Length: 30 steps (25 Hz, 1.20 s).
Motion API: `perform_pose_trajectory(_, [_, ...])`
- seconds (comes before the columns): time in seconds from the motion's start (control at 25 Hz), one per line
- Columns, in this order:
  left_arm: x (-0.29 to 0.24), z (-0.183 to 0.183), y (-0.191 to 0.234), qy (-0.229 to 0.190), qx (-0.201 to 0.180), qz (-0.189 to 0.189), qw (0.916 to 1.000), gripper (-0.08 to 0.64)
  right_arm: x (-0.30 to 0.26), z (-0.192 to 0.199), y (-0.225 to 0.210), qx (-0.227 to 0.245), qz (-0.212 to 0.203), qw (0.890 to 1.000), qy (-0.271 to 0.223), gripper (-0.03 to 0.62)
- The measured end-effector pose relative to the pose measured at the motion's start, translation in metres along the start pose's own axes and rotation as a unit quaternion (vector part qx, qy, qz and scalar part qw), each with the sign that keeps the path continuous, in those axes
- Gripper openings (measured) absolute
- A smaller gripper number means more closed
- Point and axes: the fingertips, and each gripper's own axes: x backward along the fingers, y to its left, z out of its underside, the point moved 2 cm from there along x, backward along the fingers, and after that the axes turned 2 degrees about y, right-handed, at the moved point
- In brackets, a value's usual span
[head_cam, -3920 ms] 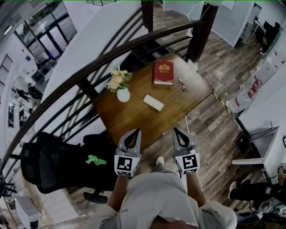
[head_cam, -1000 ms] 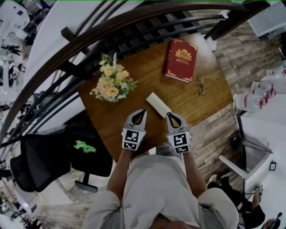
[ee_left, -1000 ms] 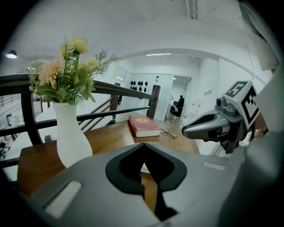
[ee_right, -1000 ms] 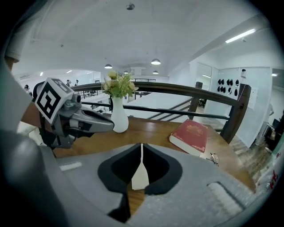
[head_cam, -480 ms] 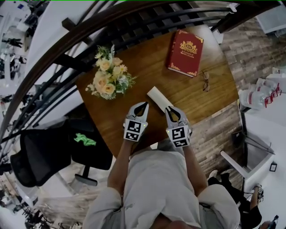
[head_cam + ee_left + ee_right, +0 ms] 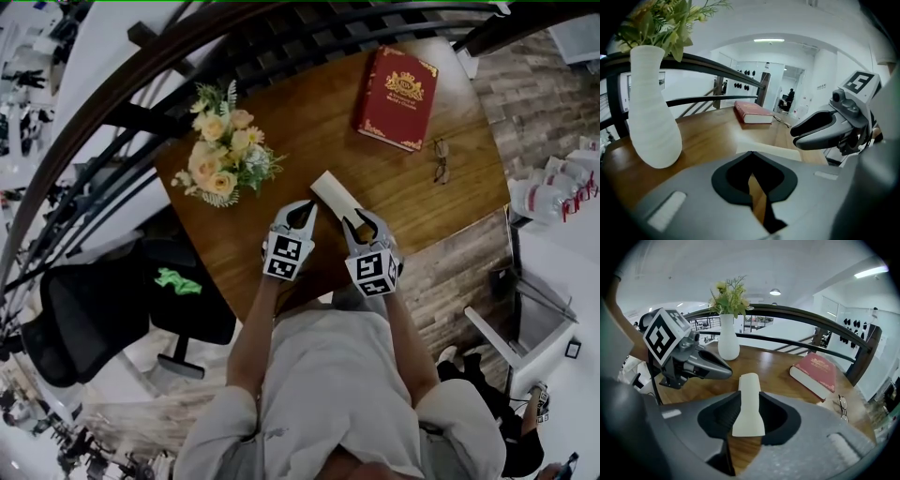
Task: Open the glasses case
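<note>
both grippers are dropping closer to the table (image 6: 309, 141) than before, the right gripper (image 6: 362, 225) opening partway around the white glasses case's (image 6: 328, 190) near end, the left gripper (image 6: 303, 214) closed, empty.

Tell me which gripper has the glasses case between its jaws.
The right gripper: its jaws, which have just been opening, stand either side of the white glasses case. The left gripper has its jaws together, with the case beyond them.

Wooden table (image 6: 309, 141) bears flower vase (image 6: 728, 344), red book (image 6: 398, 97), glasses (image 6: 441, 161), white glasses case (image 6: 330, 192).
</note>
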Motion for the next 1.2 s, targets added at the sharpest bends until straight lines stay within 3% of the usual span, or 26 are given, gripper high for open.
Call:
perform_pose_trajectory(0.96, [-0.036, 0.018, 0.000, 0.056, 0.000, 0.008, 0.9984, 0.019, -0.039, 0.028, 0.004, 0.041, -0.001, 0.998, 0.056, 0.274])
perform_pose_trajectory(1.2, [-0.039, 0.019, -0.001, 0.066, -0.008, 0.006, 0.9978, 0.018, -0.045, 0.033, 0.008, 0.049, -0.005, 0.997, 0.065, 0.287])
